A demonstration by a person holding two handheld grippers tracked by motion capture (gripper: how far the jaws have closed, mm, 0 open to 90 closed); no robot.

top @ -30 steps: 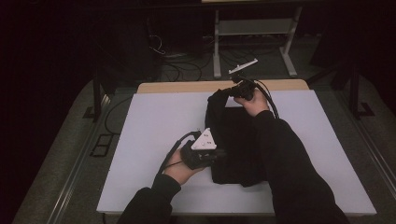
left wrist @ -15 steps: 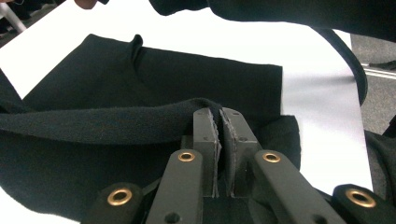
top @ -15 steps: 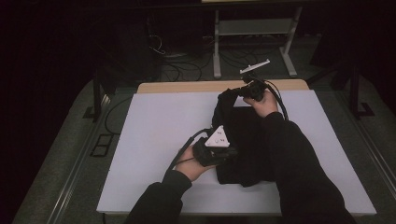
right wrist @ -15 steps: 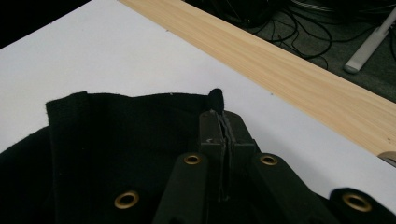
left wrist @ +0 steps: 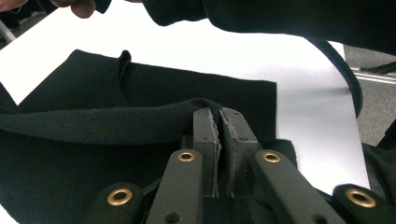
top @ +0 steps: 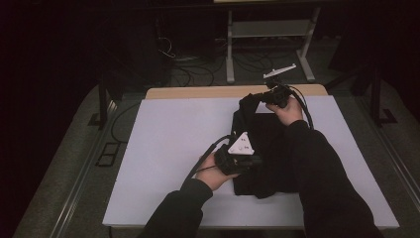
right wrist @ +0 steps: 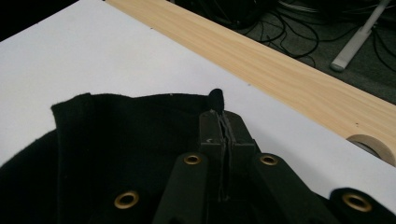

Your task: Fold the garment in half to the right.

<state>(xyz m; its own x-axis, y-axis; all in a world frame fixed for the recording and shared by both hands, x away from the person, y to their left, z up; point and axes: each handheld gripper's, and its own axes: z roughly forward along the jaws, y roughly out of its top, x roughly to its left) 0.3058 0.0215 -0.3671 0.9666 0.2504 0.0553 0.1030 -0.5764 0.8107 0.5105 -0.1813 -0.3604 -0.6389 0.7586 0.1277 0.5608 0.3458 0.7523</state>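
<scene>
The black cloth (top: 265,148), partly hidden under a sleeve (top: 317,168), is clamped by both the left claw (left wrist: 219,128) and the right claw (right wrist: 223,122).

White table top (top: 163,148), wooden edge strip (right wrist: 261,56), floor cables (top: 198,69)

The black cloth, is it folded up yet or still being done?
Still being done. The black cloth already lies partly doubled over on the white table. The left gripper is shut on a raised fold; the right gripper is shut on a far edge. Laying it flat and neat is left.
</scene>
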